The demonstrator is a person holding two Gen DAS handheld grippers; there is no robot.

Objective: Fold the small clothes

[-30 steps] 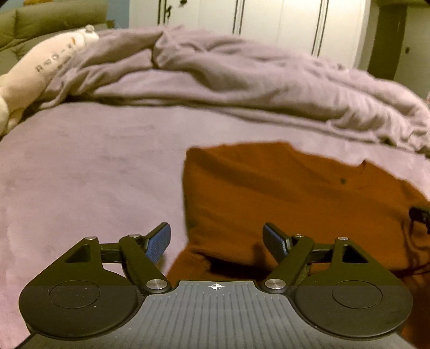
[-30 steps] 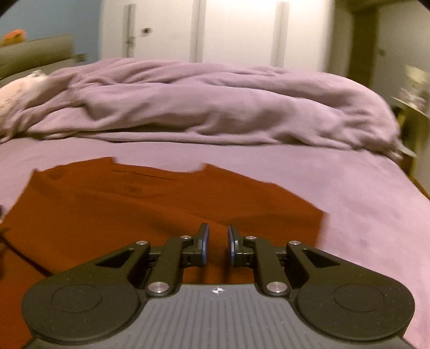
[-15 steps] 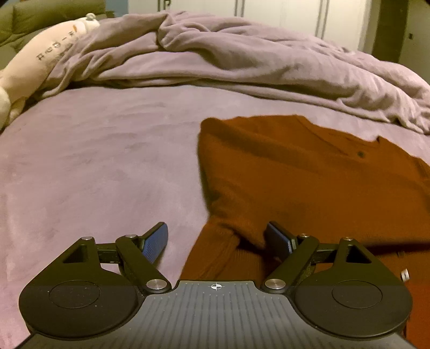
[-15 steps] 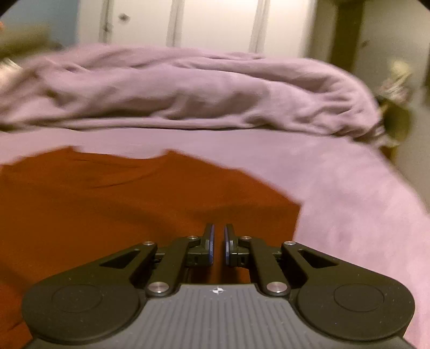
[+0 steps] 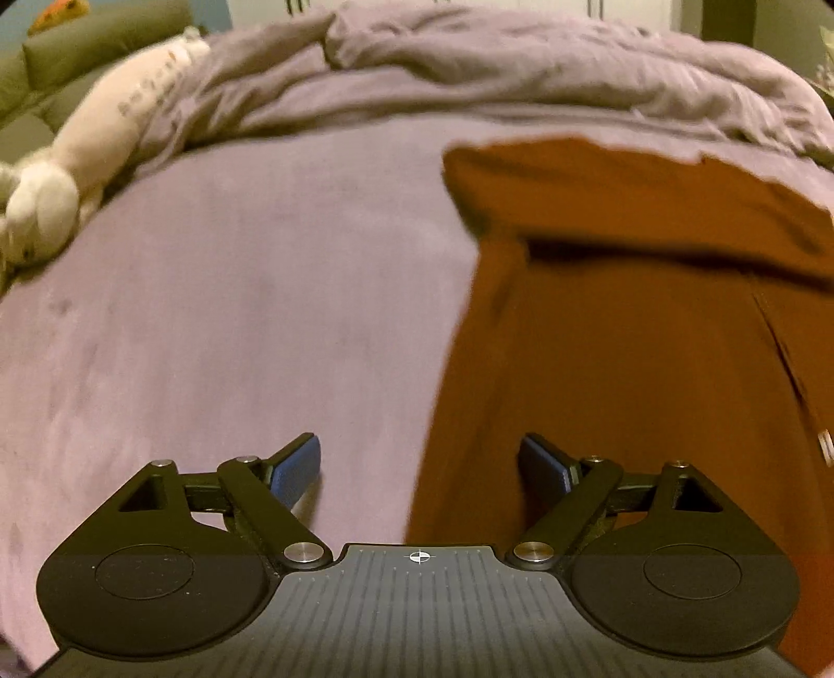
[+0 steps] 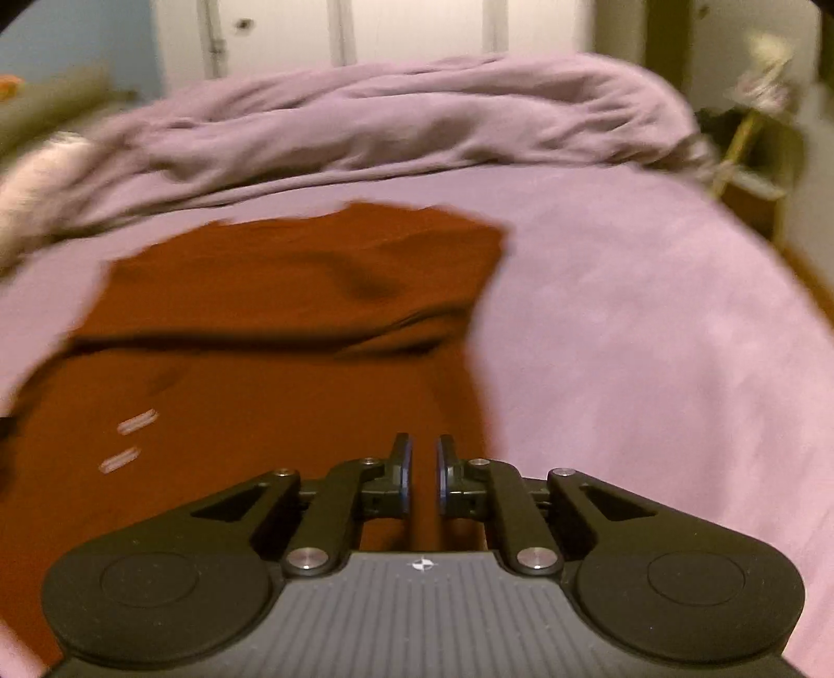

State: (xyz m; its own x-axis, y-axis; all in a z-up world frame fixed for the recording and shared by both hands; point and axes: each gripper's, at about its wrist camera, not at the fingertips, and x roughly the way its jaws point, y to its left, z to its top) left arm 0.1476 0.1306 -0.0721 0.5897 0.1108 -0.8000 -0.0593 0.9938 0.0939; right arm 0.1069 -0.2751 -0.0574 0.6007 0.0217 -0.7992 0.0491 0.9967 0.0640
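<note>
A rust-orange garment lies on the lilac bed sheet, its far part folded back over itself. In the right wrist view the garment fills the left and centre. My left gripper is open and empty, straddling the garment's left edge near its bottom. My right gripper is nearly shut with a narrow gap, over the garment's right edge; I cannot see cloth between the pads.
A crumpled lilac duvet lies across the far side of the bed. A cream plush toy lies at the far left. White wardrobe doors stand behind. A small shelf stands beside the bed's right side.
Both grippers have drawn back toward the garment's near end. The garment's far part now lies folded over. The right gripper's jaws have parted slightly. The left stays open.
</note>
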